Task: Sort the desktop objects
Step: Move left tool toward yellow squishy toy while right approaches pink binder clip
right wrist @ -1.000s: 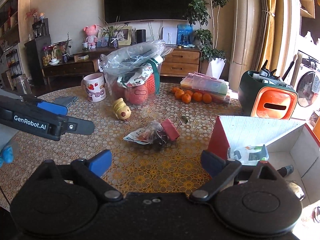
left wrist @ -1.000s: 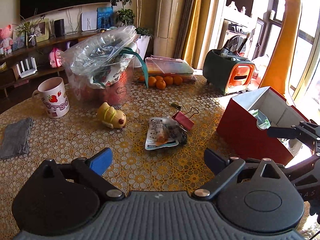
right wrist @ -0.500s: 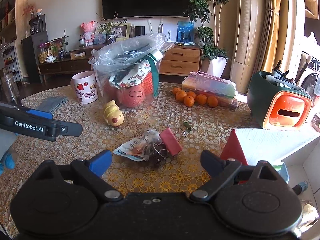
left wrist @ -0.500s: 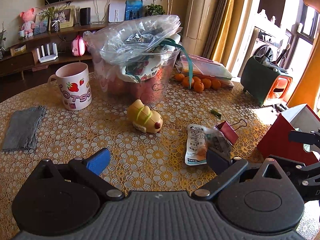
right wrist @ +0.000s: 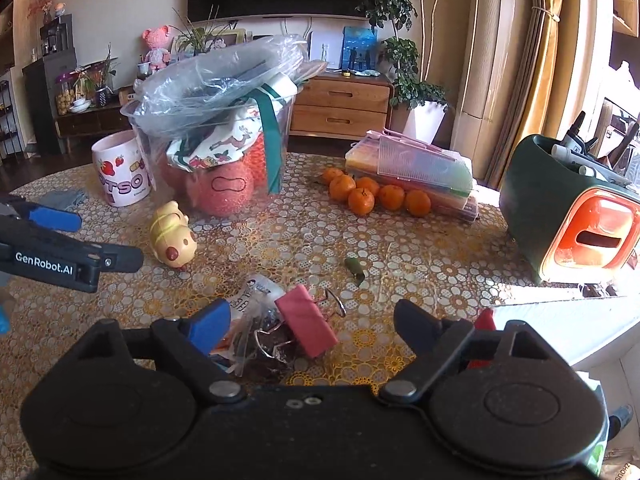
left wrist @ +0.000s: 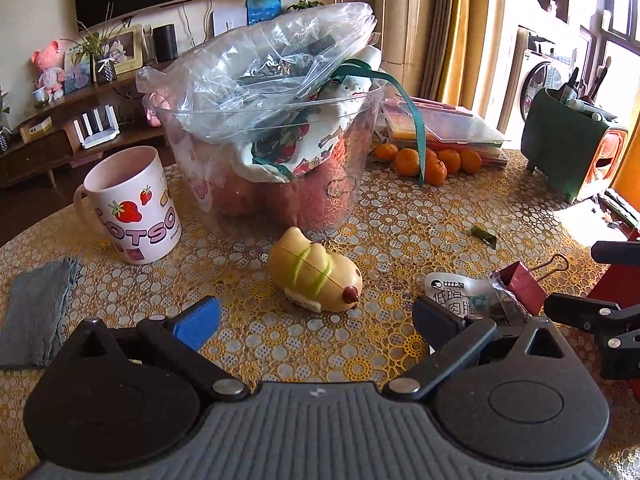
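Snack packet (right wrist: 256,300) with printed Chinese characters, clamped by pink binder clip (right wrist: 306,326), lying on table (right wrist: 400,248) between wide-set jaws of right tool (right wrist: 312,320), jaws just narrowed, pads clear. Left tool (left wrist: 316,320) spread wide, empty, "GenRobot.AI" on its finger, before yellow toy (left wrist: 316,270). Mug (left wrist: 134,204) lettered "LOTSO".

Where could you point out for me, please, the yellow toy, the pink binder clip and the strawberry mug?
yellow toy (left wrist: 316,270), left wrist view, on its striped back.
pink binder clip (right wrist: 306,326), right wrist view, on its flat pink body.
strawberry mug (left wrist: 136,216), left wrist view, on its printed side wall.
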Available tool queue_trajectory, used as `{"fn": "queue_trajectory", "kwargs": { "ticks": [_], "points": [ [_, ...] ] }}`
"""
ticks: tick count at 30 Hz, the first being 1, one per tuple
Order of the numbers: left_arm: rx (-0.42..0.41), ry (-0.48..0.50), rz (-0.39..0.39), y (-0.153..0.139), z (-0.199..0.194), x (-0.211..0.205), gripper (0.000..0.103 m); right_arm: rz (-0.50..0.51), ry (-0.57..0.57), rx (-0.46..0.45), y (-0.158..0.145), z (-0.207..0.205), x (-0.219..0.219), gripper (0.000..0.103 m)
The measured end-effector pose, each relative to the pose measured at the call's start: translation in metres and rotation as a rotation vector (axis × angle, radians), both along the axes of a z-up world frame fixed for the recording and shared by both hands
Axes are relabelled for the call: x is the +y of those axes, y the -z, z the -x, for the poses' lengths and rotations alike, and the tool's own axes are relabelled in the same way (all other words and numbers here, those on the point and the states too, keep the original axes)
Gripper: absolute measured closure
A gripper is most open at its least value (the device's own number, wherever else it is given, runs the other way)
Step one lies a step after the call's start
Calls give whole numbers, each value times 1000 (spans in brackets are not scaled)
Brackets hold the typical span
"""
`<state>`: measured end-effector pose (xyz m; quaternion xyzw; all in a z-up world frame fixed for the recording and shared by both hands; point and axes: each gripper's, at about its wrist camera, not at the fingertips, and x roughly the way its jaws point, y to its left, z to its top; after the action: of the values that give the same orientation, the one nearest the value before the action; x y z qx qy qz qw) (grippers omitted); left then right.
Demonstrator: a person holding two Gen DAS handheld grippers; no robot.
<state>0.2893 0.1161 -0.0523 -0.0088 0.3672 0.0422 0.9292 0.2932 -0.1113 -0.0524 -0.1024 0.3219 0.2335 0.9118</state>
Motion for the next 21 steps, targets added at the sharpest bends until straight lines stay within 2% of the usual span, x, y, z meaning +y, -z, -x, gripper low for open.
{"fn": "queue_trajectory", "kwargs": {
  "ticks": [5, 7, 13, 21],
  "points": [
    [-3, 2, -37, 6, -17, 3, 0, 21, -13, -6, 6, -13, 7, 21],
    [-5, 4, -53, 8, -22, 4, 0, 23, -13, 3, 8, -19, 11, 27],
    [8, 3, -61, 18, -36, 7, 0, 32, 2, 31, 20, -32, 16, 34],
    [27, 7, -51, 32, -50, 11, 0, -22, 5, 80, 32, -43, 13, 35]
  ]
}}
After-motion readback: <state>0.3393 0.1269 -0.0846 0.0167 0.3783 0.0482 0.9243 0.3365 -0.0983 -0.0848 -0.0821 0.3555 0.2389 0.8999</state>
